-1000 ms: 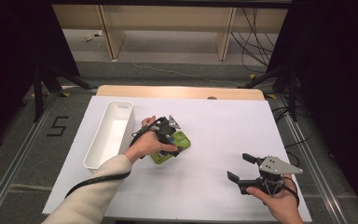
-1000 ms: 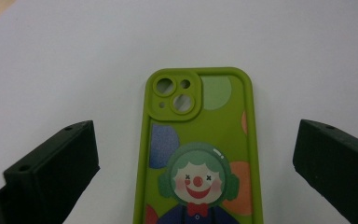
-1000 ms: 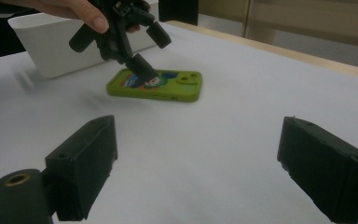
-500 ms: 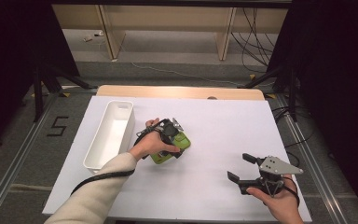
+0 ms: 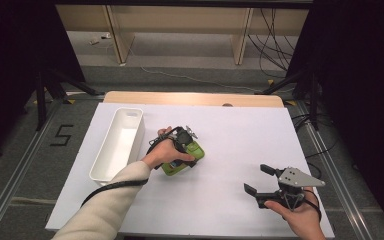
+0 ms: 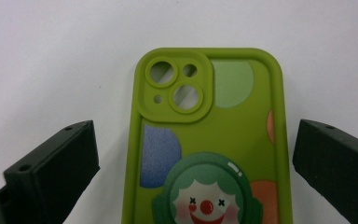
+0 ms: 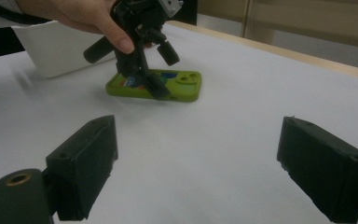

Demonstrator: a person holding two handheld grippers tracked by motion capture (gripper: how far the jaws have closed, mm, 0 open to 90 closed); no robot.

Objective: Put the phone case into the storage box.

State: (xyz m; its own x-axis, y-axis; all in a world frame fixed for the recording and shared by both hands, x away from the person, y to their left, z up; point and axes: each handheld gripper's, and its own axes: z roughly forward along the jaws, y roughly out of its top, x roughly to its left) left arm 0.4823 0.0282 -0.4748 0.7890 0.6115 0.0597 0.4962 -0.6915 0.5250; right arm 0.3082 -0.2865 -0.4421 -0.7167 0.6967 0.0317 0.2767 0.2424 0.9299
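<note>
Left gripper [image 5: 186, 145]: jaws spread wide, one on each long side of the green phone case [image 6: 205, 140], neither touching it. The case lies flat on the white table [image 5: 230, 135], camera cutout away from the jaws, clown face between them.

Right gripper [image 5: 259, 182]: jaws wide apart, nothing between them; the case lies well ahead of them.

White bin [image 5: 117, 145]: beyond the left gripper's hand [image 5: 162, 152].

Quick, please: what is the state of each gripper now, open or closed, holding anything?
Left gripper: open, jaws either side of the green phone case, not clamped.
Right gripper: open, holding nothing.
</note>
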